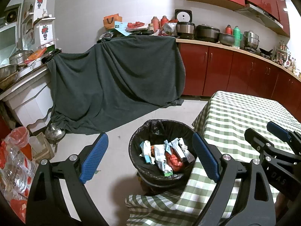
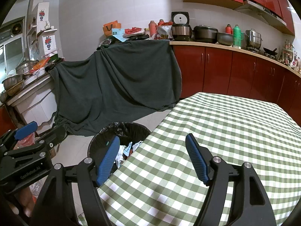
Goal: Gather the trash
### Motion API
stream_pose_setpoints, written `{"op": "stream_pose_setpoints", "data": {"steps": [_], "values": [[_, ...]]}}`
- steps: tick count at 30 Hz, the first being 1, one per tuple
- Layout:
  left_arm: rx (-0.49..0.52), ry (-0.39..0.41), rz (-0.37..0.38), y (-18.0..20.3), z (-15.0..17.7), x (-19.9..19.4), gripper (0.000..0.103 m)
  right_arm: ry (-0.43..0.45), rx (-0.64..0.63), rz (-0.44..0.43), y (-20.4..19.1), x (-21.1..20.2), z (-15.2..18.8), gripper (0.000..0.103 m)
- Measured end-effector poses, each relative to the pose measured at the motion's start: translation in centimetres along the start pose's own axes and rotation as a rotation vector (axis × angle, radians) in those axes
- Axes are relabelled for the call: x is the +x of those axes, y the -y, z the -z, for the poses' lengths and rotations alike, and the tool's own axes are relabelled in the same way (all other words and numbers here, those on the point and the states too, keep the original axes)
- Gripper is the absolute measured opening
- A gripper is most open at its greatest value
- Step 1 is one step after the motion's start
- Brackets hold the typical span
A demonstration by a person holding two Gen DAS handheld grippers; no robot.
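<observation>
- The left tongs (image 1: 150, 156) hang above the bin (image 1: 160, 131), blue pads wide apart, gripping nothing.
- The right tongs (image 2: 152, 158) hover over the checked surface (image 2: 225, 131), pads apart and empty too.
- The trash (image 1: 165, 156), wrappers and a red scrap, lies inside the black-lined bin, which stands on the floor touching the surface's hanging cloth edge.
- A dark blanket (image 1: 116, 75) drapes over furniture behind the bin.
- A metal kettle (image 1: 54, 131) sits on the floor at the blanket's hem; plastic bottles (image 1: 15, 169) crowd the left side.

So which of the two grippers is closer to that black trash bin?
Left. The left gripper hangs open right over the trash bin; the right gripper sits open beside it, over the checked tablecloth.
</observation>
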State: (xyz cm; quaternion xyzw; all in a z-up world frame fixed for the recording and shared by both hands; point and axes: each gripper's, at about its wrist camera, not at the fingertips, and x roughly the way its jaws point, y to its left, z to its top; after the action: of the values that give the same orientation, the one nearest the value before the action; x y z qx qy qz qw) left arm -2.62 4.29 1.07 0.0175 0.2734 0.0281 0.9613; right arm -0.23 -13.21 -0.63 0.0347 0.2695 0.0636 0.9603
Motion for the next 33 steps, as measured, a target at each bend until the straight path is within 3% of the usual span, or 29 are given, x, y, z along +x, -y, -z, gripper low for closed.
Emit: {"op": "stream_pose_setpoints", "data": {"steps": [33], "values": [[-0.018, 0.016, 0.005, -0.48, 0.15, -0.2, 0.093, -0.003, 0.001, 0.0, 0.01, 0.02, -0.1, 0.071]]}}
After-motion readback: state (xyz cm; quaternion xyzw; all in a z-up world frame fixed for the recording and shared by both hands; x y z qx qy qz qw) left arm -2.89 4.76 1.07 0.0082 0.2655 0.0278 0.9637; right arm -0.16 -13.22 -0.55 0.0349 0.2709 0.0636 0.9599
